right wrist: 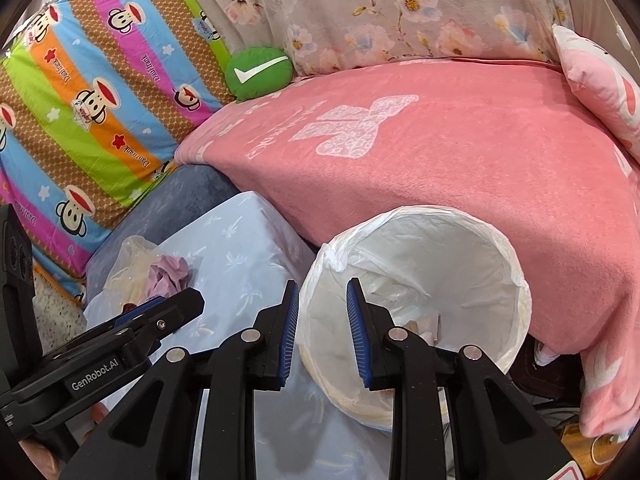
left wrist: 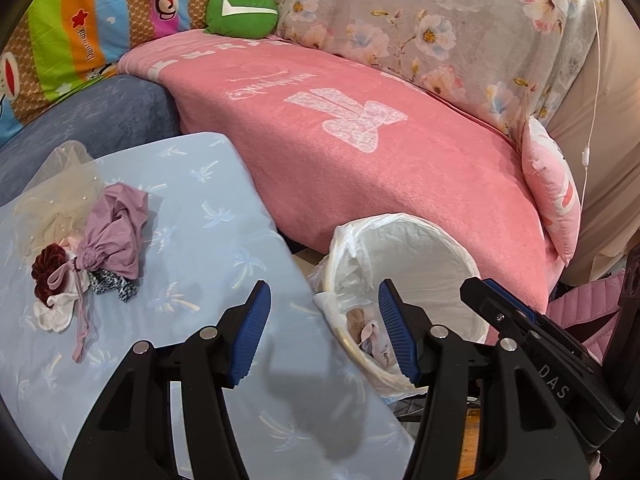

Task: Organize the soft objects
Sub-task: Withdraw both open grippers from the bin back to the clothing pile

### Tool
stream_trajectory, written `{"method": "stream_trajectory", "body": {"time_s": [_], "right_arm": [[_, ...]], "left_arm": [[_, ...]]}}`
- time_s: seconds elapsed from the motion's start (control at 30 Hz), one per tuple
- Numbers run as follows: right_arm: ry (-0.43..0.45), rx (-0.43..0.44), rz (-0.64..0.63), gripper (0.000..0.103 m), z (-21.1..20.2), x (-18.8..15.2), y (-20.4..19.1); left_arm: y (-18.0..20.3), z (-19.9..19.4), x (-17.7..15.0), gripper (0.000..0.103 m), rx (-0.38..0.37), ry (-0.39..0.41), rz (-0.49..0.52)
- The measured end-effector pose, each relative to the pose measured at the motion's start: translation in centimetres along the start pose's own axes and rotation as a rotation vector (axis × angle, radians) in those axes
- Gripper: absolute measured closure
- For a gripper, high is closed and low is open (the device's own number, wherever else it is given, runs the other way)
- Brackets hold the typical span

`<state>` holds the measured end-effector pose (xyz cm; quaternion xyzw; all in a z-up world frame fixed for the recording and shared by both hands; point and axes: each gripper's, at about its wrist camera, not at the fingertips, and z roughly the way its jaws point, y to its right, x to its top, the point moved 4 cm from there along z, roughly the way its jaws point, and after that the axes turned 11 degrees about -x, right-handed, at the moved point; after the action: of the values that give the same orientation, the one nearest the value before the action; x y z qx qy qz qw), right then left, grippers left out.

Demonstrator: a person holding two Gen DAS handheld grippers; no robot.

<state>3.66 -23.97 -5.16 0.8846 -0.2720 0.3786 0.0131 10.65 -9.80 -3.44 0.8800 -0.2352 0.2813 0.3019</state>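
A heap of soft items lies on the pale blue cushion (left wrist: 208,240): a lilac drawstring pouch (left wrist: 114,236), a dark red velvet scrunchie (left wrist: 48,266), a white scrunchie (left wrist: 56,314), a leopard-print one (left wrist: 114,286) and beige tulle (left wrist: 60,192). My left gripper (left wrist: 326,332) hovers open and holds nothing, right of the heap, over the cushion's edge and the bin. My right gripper (right wrist: 324,332) is open with a narrower gap and nothing between its pads, above the rim of the white lined bin (right wrist: 516,276). The lilac pouch (right wrist: 170,274) shows at its left.
The white bin (left wrist: 440,240) holds a few scraps at its bottom. Behind it is a sofa under a pink blanket (left wrist: 360,152), with a green tick cushion (left wrist: 240,10), a striped monkey-print cushion (right wrist: 92,108) and a pink pillow (left wrist: 554,196). The other gripper's side (right wrist: 160,316) shows at the left.
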Motion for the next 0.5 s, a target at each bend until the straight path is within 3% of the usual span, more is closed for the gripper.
{"method": "stream_trajectory", "body": {"time_s": [0.5], "right_arm": [[-0.038,0.051,-0.096,0.076,0.9,-1.8,-5.9]], "left_arm": [[-6.5,-2.7,-0.7,0.049,0.089,0.034,-0.122]]}}
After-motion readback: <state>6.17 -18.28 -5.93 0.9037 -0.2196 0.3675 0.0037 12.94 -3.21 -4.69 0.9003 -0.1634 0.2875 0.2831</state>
